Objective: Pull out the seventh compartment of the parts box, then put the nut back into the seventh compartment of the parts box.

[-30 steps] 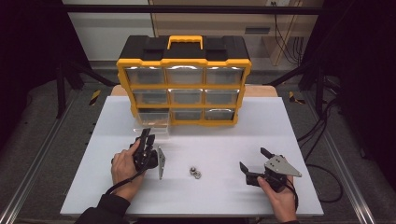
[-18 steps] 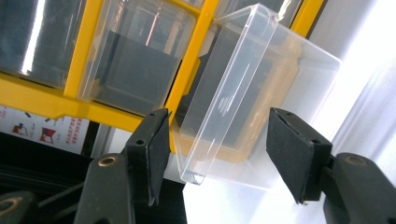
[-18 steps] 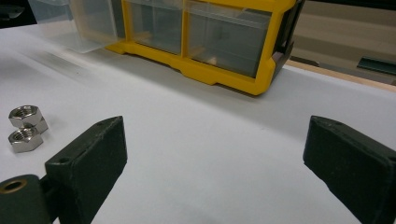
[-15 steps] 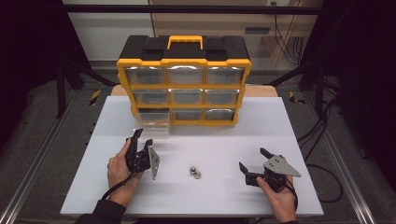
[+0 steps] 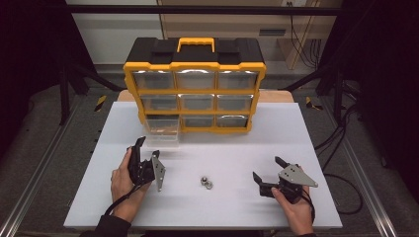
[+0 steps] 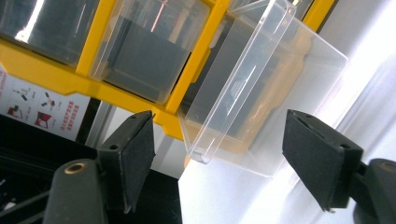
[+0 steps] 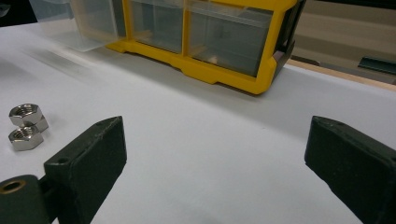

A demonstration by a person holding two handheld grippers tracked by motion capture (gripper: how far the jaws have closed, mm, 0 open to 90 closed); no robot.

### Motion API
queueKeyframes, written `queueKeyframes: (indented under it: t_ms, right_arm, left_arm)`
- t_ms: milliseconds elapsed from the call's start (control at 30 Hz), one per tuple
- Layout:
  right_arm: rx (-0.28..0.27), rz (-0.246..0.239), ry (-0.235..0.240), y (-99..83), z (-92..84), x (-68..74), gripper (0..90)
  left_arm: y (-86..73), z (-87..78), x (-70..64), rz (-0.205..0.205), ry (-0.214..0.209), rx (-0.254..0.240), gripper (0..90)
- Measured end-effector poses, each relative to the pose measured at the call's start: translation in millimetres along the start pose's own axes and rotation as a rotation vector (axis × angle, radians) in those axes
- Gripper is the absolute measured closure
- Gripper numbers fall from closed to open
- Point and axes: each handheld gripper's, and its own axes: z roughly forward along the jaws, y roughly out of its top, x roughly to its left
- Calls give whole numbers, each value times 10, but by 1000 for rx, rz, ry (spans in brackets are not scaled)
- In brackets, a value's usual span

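A yellow and black organizer (image 5: pixel 195 89) with clear drawers stands at the back of the white table (image 5: pixel 296 128). Its bottom-left drawer (image 5: pixel 163 131) is pulled out over the table. My left gripper (image 5: pixel 147 149) sits just in front of that drawer, pointing at it. Its jaws have just been opening and stand open, with nothing between them. In the left gripper view the drawer (image 6: pixel 261 93) stands a little beyond the left gripper (image 6: pixel 224 163). Two steel nuts (image 5: pixel 206 182) lie side by side mid-table. My right gripper (image 5: pixel 268 169) rests open to their right, with the nuts (image 7: pixel 25 126) at its left.
The organizer (image 7: pixel 219 37) fills the back of the table, its other drawers pushed in. Bare white table lies between the grippers and in front of the organizer. A dark frame and cables surround the table.
The left gripper's jaws have spread apart and it has drawn back a little from the pulled-out drawer toward the person. The right gripper and the nuts have not moved.
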Motion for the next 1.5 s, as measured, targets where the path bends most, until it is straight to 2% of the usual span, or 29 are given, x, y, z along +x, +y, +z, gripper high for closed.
queueKeyframes:
  t_ms: [100, 200, 267, 367, 467, 567, 633, 700, 967, 1067, 1167, 1267, 1333, 1400, 1500]
  right_arm:
    - [2, 1, 1, 1, 1, 5, 55]
    - [5, 0, 4, -1, 6, 7, 53]
    - [3, 4, 9, 0, 10, 11, 52]
    - [7, 4, 7, 1, 7, 10, 52]
    - [9, 0, 5, 0, 8, 7, 51]
    - [7, 2, 7, 1, 11, 13, 51]
    - [10, 2, 7, 3, 9, 14, 51]
    - [11, 2, 7, 3, 10, 16, 51]
    - [19, 0, 9, 2, 19, 21, 41]
    - [36, 13, 11, 6, 38, 45, 35]
    - [68, 1, 22, 10, 85, 101, 32]
    - [121, -3, 37, 72, 138, 170, 53]
    - [184, 22, 69, 149, 175, 207, 63]
    - [218, 29, 81, 214, 218, 245, 80]
    - [269, 6, 96, 287, 295, 312, 97]
  left_arm:
    - [-38, -29, 25, -64, -2, -10, 216]
    - [-83, -61, 44, -97, -16, -8, 201]
    - [-115, -79, 67, -137, -31, -7, 192]
    - [-166, -111, 116, -227, -59, -19, 173]
    - [-238, -131, 167, -341, -129, -31, 143]
    - [-320, -141, 184, -413, -167, -48, 135]
    - [-373, -144, 193, -439, -176, -47, 122]
    - [-422, -144, 205, -482, -192, -56, 118]
    - [-638, -126, 254, -735, -287, -121, 103]
    - [-713, -151, 270, -768, -288, -121, 87]
    - [-780, -188, 284, -795, -290, -128, 74]
    - [-834, -196, 286, -815, -299, -131, 67]
    - [-864, -190, 290, -845, -308, -140, 67]
    - [-876, -172, 277, -858, -322, -140, 64]
    - [-876, -158, 258, -865, -344, -150, 63]
